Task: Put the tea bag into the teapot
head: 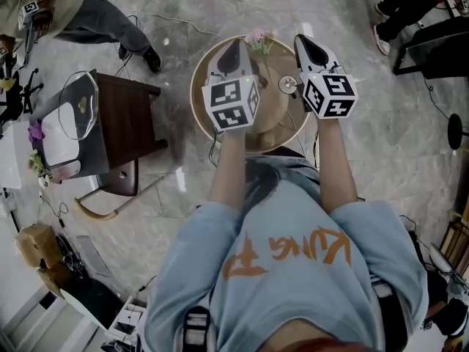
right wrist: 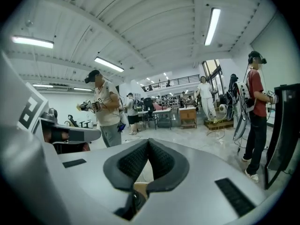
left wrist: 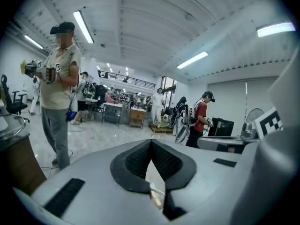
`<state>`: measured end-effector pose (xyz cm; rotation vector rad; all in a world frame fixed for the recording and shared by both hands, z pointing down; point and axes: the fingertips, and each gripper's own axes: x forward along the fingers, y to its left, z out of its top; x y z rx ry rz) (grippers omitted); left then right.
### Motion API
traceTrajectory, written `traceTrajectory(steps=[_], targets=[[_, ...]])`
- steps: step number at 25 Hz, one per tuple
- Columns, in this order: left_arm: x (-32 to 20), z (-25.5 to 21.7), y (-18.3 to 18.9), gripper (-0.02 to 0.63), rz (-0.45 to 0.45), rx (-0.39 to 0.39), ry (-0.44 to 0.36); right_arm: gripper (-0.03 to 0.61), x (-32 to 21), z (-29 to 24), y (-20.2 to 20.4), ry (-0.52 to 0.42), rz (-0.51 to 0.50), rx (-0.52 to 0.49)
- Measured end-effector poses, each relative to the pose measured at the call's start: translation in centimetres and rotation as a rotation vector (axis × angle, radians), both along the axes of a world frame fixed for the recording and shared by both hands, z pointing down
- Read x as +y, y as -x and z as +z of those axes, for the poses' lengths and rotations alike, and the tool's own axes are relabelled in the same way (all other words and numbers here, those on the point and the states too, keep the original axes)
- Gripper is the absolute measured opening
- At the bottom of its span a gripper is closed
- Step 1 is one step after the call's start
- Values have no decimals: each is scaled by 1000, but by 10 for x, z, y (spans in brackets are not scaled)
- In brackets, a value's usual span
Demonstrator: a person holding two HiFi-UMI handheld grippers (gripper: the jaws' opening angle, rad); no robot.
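Observation:
In the head view both grippers are held up over a round wooden table (head: 199, 97) and hide most of its top. My left gripper (head: 233, 48) and my right gripper (head: 302, 41) point away from me, side by side. In the left gripper view the left gripper (left wrist: 151, 143) has its dark pads touching at the tips with nothing between them. The right gripper (right wrist: 148, 142) is shut the same way, also empty. Pink flowers (head: 258, 39) and a small round metal piece (head: 288, 84) show between the grippers. I cannot make out a tea bag or a teapot.
A dark wooden side table (head: 124, 127) bearing a clear domed cover (head: 77, 105) stands to the left. People with grippers stand around the hall: one in beige (left wrist: 58, 78), one in red (left wrist: 200, 118). A dark monitor edge (right wrist: 283, 125) is close on the right.

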<state>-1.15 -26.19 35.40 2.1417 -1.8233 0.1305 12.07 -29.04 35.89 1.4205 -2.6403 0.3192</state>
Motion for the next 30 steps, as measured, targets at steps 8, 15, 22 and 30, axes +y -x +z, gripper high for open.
traceTrajectory(steps=[8,15,22,30], targets=[[-22,-61,-2,23,19,-58,-137,12,-16,-55,-11,-138,47,-19],[-32,-78,-10,23,41,-86,-174,12,-21,-80,-18,-202,74,-38],[-33,-78,-14,24,49,-85,-172,12,-17,-81,-23,-211,82,-11],[-23,-68,-22,25,64,-90,-159,12,-7,-73,-30,-212,98,-2]])
